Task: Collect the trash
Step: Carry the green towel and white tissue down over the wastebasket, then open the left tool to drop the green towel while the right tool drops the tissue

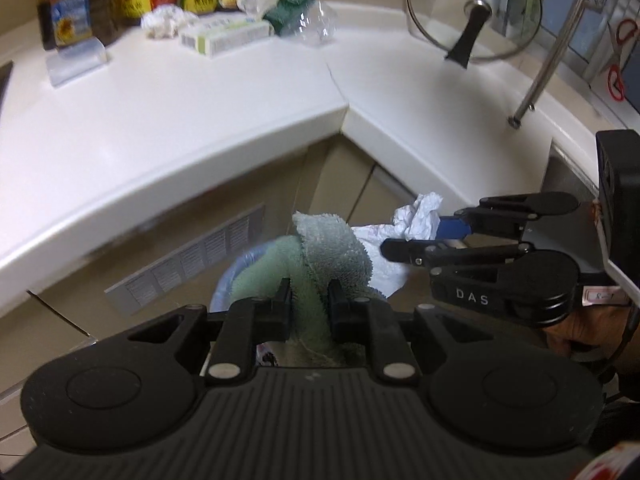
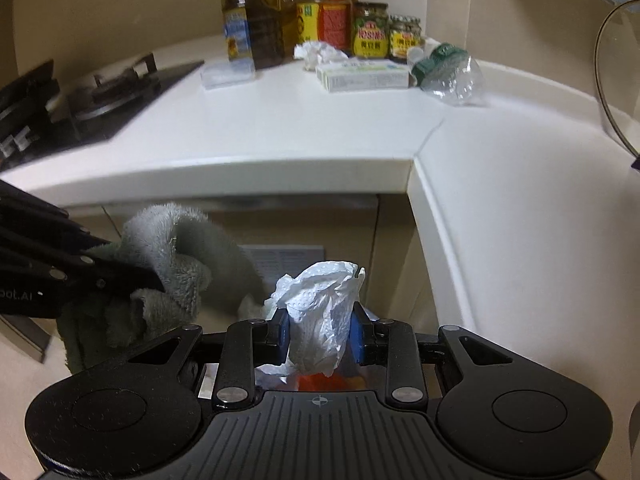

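My left gripper [image 1: 310,294] is shut on a pale green terry cloth [image 1: 332,248], which hangs in front of the cabinet below the counter edge. Just to its right, my right gripper [image 1: 414,236] is shut on a crumpled white paper towel [image 1: 418,216]. In the right wrist view the paper towel [image 2: 324,312] sits pinched between the blue pads of the right gripper [image 2: 320,320], with the cloth [image 2: 176,248] and the left gripper [image 2: 154,282] to the left. A pale blue bin rim [image 1: 224,280] shows under the cloth. On the counter lie a tissue wad [image 2: 318,52], a carton [image 2: 364,74] and a crushed clear bottle [image 2: 448,76].
Oil bottles and jars [image 2: 368,32] line the back of the white L-shaped counter [image 2: 280,128]. A gas hob [image 2: 80,100] lies at the left. A glass lid [image 1: 472,20] leans at the back right beside a metal pole [image 1: 548,60]. A vent grille [image 1: 188,256] is set in the cabinet.
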